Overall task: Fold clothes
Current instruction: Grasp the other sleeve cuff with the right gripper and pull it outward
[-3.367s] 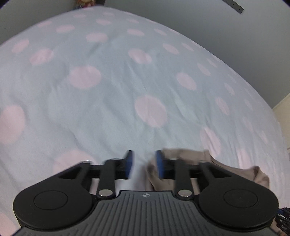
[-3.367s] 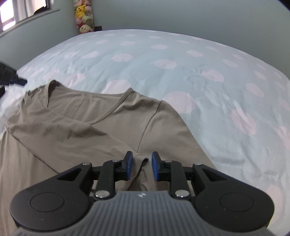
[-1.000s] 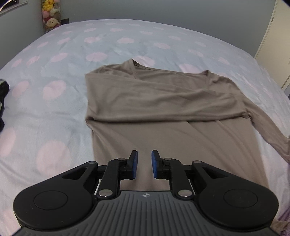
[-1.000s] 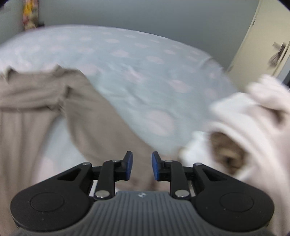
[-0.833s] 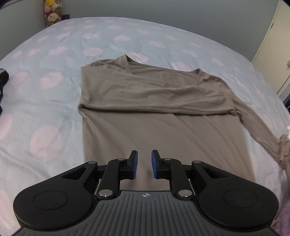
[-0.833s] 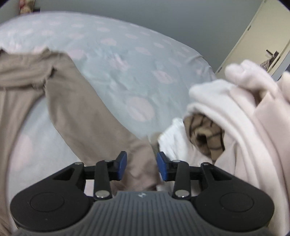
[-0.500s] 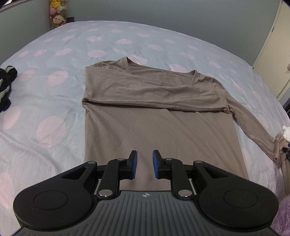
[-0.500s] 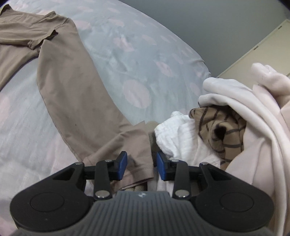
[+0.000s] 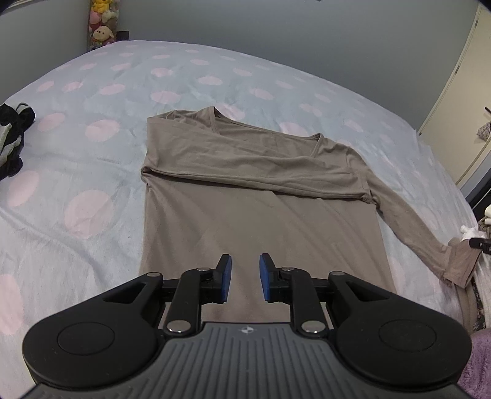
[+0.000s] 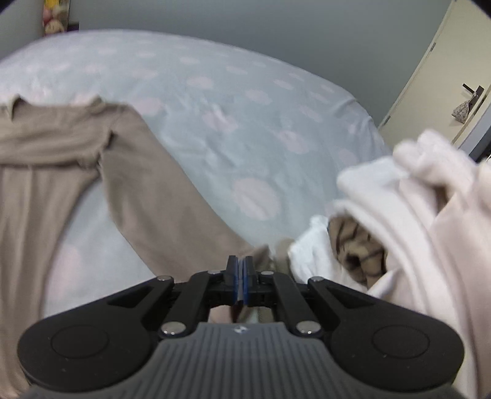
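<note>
A taupe long-sleeved shirt (image 9: 245, 190) lies flat on the polka-dot bed, its left sleeve folded across the chest. Its right sleeve (image 9: 411, 227) stretches out to the right. My left gripper (image 9: 244, 277) is open and empty, hovering over the shirt's lower hem. In the right wrist view the same sleeve (image 10: 159, 190) runs down to my right gripper (image 10: 240, 280), whose jaws are shut on the sleeve's cuff end. The pinched cuff itself is mostly hidden behind the fingers.
A heap of white, pink and striped brown clothes (image 10: 399, 221) lies at the bed's right edge, close to my right gripper. A dark garment (image 9: 12, 138) lies at the far left. Plush toys (image 9: 101, 24) stand in the back corner. A door (image 10: 445, 86) is at the right.
My right gripper has closed on the sleeve cuff; half a second ago its jaws were open around it. The left gripper has stayed open above the hem, drifting slightly.
</note>
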`<state>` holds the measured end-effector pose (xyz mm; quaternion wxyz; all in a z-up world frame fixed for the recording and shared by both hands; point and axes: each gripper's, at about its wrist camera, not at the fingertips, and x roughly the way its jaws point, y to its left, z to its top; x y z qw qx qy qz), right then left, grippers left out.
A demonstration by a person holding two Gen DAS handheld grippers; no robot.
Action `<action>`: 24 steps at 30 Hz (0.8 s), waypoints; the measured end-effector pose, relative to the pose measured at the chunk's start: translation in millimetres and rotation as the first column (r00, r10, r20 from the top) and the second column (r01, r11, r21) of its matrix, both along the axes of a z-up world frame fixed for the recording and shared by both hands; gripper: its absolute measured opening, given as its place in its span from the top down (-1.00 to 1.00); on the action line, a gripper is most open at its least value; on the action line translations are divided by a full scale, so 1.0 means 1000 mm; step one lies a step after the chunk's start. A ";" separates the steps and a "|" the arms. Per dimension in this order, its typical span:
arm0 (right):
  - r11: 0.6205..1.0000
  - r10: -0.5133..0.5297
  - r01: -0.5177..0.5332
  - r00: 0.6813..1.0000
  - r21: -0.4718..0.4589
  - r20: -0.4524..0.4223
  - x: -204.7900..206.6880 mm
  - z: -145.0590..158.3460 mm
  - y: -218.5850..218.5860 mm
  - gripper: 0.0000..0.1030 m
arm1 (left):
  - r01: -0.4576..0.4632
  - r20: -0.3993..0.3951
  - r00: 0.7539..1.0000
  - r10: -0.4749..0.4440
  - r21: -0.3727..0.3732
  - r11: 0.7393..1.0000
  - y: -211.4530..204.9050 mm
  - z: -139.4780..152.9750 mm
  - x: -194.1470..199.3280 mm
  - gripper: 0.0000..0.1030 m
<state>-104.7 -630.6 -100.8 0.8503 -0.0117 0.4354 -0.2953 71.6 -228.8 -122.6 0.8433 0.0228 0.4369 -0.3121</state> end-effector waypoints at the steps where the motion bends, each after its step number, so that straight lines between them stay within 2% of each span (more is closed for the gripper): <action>1: 1.000 0.011 -0.011 1.000 0.004 0.018 0.003 0.006 0.005 0.93 | -0.002 -0.001 1.000 0.002 -0.003 1.000 0.002 0.000 0.000 0.63; 8: 0.990 0.087 -0.103 0.982 0.092 0.168 0.029 0.052 0.031 0.93 | -0.027 -0.008 1.000 0.027 -0.010 1.000 0.014 0.004 0.007 0.59; 13: 0.966 0.178 -0.220 0.946 0.133 0.271 0.059 0.088 0.063 0.93 | -0.031 0.004 1.000 0.031 0.005 1.000 0.020 0.005 0.014 0.59; 19: 0.898 0.332 -0.406 0.877 0.167 0.347 0.101 0.110 0.120 0.93 | -0.031 -0.007 0.999 0.031 0.010 0.999 0.021 0.001 0.022 0.59; 24: 0.829 0.425 -0.512 0.839 0.226 0.340 0.147 0.091 0.165 0.93 | -0.039 -0.021 0.999 0.039 0.012 0.999 0.025 -0.004 0.028 0.60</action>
